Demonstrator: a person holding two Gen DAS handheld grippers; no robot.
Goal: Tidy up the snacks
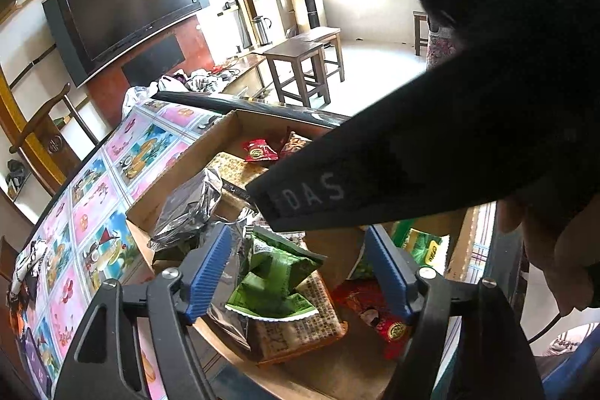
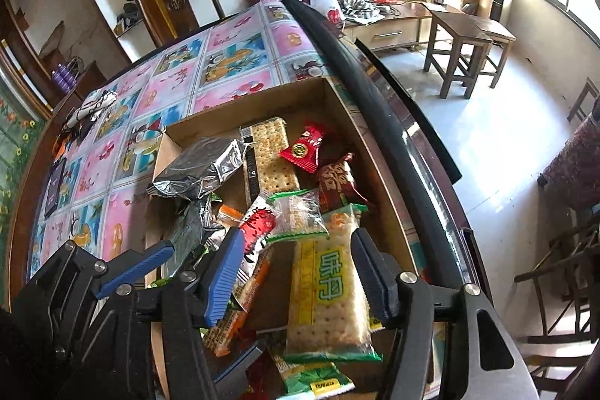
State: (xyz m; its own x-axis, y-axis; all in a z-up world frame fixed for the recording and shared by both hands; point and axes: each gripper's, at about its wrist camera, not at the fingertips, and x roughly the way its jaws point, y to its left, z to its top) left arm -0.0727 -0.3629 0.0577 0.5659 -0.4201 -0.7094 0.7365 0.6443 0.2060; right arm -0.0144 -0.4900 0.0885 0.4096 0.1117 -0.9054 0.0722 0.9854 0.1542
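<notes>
- A shallow brown cardboard box (image 2: pixel 339 107) is set on a table covered with a pink-and-blue fruit-print cloth (image 2: pixel 172 81), close to the table's dark rounded edge (image 2: pixel 378 107).
- Mixed snack packets are heaped inside the box, mostly toward its near end.
- A long clear-wrapped cracker pack with green trim and green lettering (image 2: pixel 330 287) is laid lengthwise at the near end of the box.
- The right gripper (image 2: pixel 296 272), black-framed with blue ribbed pads, is held over this cracker pack; its jaws are parted on either side of the pack, with the pads not seen pressing on it.
- A second cracker pack with a dark end strip (image 2: pixel 268 152) is laid toward the box's middle.
- A crumpled silver foil bag (image 2: pixel 202 169) is rested against the box's left wall.
- A small red sachet with a round gold emblem (image 2: pixel 305 147) and a dark red-brown sachet (image 2: pixel 337 180) are placed near the box's right wall.
- The left gripper (image 1: pixel 300 272), of the same build, is held apart-jawed over a folded green packet (image 1: pixel 277 272), without contact seen.
- A person's hand (image 1: pixel 562 250) is partly seen at the right of the left wrist view.
</notes>
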